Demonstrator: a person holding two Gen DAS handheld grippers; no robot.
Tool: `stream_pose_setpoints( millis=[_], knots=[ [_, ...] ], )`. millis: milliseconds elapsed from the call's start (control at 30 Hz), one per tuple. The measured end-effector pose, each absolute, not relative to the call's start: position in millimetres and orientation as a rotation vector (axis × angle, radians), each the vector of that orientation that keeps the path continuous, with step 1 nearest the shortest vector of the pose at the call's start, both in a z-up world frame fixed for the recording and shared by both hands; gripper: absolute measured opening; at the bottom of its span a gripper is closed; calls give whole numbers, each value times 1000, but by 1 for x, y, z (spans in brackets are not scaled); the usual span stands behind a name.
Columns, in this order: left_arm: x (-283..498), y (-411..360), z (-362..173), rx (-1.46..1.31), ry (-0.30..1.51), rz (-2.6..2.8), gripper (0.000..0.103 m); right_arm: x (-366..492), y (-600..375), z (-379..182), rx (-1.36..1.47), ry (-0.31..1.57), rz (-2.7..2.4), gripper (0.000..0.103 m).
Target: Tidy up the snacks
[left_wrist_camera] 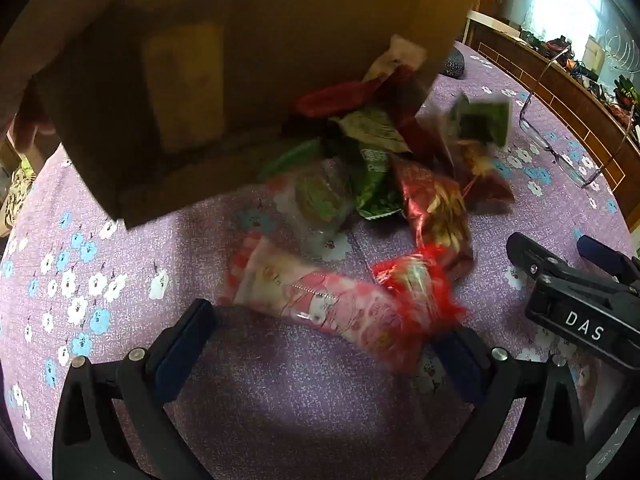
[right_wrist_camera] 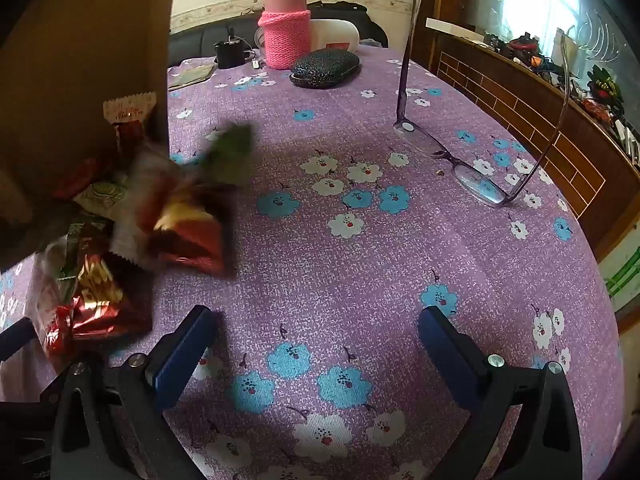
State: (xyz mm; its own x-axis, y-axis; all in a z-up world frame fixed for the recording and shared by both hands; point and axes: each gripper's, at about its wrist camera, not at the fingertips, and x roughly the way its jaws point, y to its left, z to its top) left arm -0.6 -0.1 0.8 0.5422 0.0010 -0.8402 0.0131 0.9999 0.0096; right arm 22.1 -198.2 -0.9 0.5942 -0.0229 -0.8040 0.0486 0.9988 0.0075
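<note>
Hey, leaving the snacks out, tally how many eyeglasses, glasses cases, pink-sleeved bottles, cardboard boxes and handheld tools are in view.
eyeglasses: 1
glasses case: 1
bottle in a pink knit sleeve: 1
cardboard box: 1
tools: 2, the left tool and the right tool, both open
Total: 6

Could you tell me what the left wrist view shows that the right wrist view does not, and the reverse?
Only the left wrist view shows the pink packet and a hand on the tilted cardboard box. Only the right wrist view shows the pink knitted flask and the whole dark case. Both show the spilled snacks, the glasses and the purple flowered tablecloth.
</note>
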Motion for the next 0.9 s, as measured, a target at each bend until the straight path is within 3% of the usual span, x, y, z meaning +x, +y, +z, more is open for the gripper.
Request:
stream_pose_setpoints(
  millis=[900],
  knots=[
    [-1,1,0,14,999,-7,103,21,-199,-1,30,934,-41,102]
  ],
)
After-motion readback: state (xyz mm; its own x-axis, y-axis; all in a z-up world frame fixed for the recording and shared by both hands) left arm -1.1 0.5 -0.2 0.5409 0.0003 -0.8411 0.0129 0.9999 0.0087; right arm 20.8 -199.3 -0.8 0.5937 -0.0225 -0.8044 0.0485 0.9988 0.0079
